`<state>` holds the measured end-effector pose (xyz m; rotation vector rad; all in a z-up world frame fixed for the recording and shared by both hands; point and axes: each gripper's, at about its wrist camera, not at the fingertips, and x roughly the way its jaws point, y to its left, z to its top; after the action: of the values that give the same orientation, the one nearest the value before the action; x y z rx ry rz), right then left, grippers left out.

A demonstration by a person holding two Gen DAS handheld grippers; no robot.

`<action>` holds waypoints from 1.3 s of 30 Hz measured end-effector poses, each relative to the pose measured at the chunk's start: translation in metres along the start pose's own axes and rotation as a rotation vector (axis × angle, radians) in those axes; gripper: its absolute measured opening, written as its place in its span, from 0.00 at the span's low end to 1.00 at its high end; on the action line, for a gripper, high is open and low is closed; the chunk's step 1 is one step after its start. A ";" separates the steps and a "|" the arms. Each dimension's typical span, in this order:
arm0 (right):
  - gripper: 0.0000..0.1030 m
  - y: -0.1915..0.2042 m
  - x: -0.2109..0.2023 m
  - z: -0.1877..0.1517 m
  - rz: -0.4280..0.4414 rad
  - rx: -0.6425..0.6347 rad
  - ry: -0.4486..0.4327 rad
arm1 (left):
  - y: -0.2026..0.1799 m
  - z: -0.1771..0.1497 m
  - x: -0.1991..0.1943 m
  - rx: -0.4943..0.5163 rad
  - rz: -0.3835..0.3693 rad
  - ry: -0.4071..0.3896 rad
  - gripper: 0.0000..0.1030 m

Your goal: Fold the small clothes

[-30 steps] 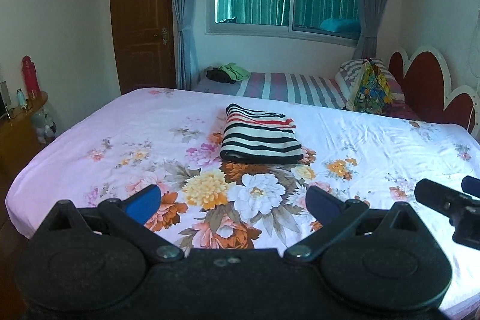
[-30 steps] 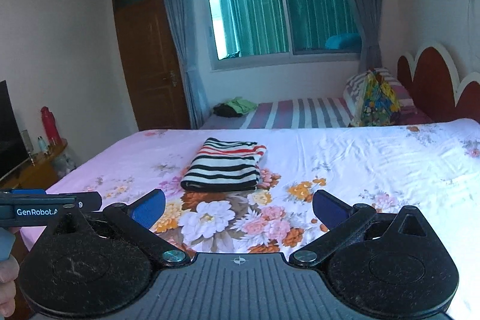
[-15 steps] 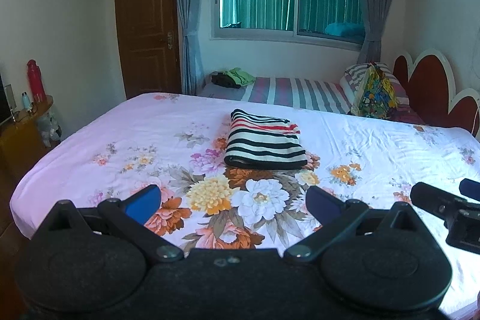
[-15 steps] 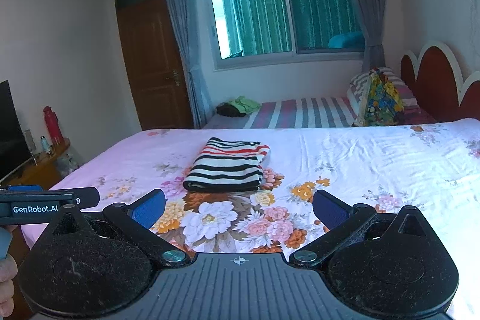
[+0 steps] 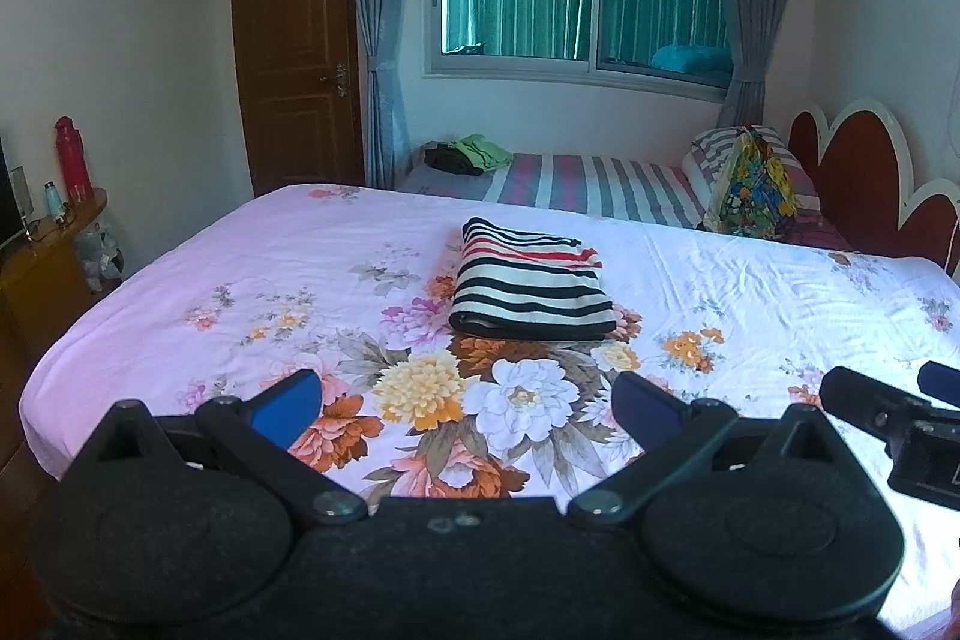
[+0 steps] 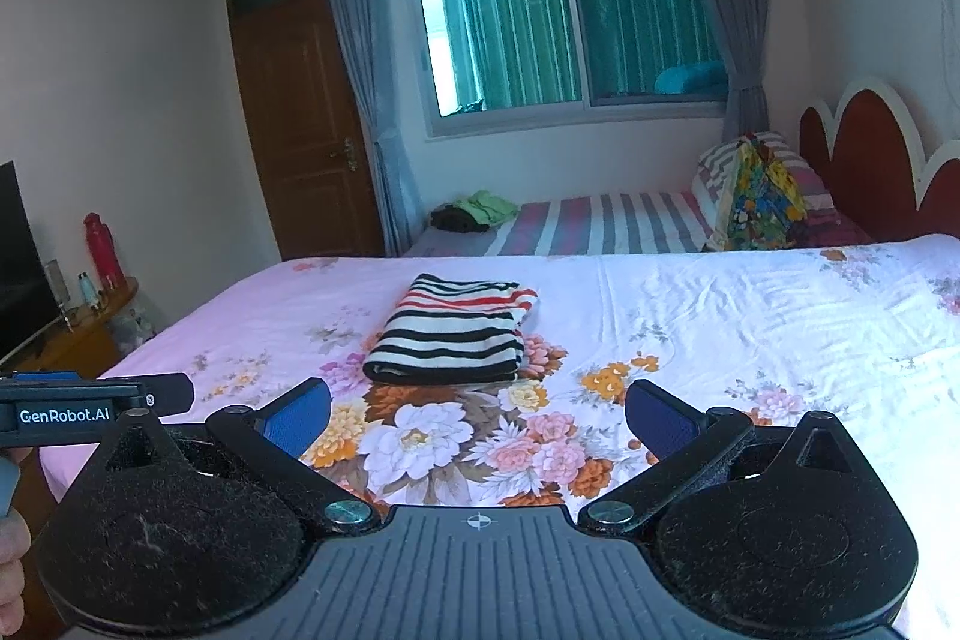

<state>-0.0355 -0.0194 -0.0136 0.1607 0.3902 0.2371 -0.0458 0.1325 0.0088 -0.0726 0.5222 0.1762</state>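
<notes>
A striped black, white and red garment [image 5: 531,283] lies folded into a neat rectangle on the floral bed sheet [image 5: 240,268]. It also shows in the right wrist view [image 6: 453,331]. My left gripper [image 5: 465,403] is open and empty, held above the near edge of the bed, well short of the garment. My right gripper [image 6: 477,418] is open and empty too, beside it to the right. The right gripper's side shows in the left wrist view [image 5: 894,412], and the left gripper's side shows in the right wrist view [image 6: 78,409].
A second bed with a striped cover [image 5: 588,181] stands behind, with green and dark clothes [image 5: 471,151] and a colourful bag [image 5: 753,190] on it. A wooden side table [image 5: 48,250] with a red bottle [image 5: 72,157] stands at the left. A red headboard [image 5: 852,172] is at the right.
Both grippers have pulled back and tilted up a little, so the folded garment sits slightly lower and farther in view. The garment itself has not moved.
</notes>
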 end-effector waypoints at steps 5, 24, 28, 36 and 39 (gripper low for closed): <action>1.00 -0.002 0.001 0.000 -0.004 0.001 0.004 | -0.001 0.001 0.001 -0.005 0.007 -0.002 0.99; 1.00 0.000 0.007 -0.001 -0.006 0.014 0.012 | 0.002 0.002 0.005 0.000 0.006 -0.001 0.99; 1.00 0.001 0.008 -0.001 -0.006 0.013 0.015 | 0.003 0.002 0.005 -0.001 0.005 0.001 0.99; 1.00 0.002 0.009 -0.002 -0.004 0.015 0.017 | 0.006 0.003 0.008 -0.001 0.000 0.004 0.99; 1.00 0.002 0.010 -0.002 -0.003 0.014 0.021 | 0.006 0.003 0.008 -0.001 0.002 0.004 0.99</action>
<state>-0.0281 -0.0144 -0.0184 0.1712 0.4131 0.2333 -0.0389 0.1403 0.0077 -0.0736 0.5257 0.1780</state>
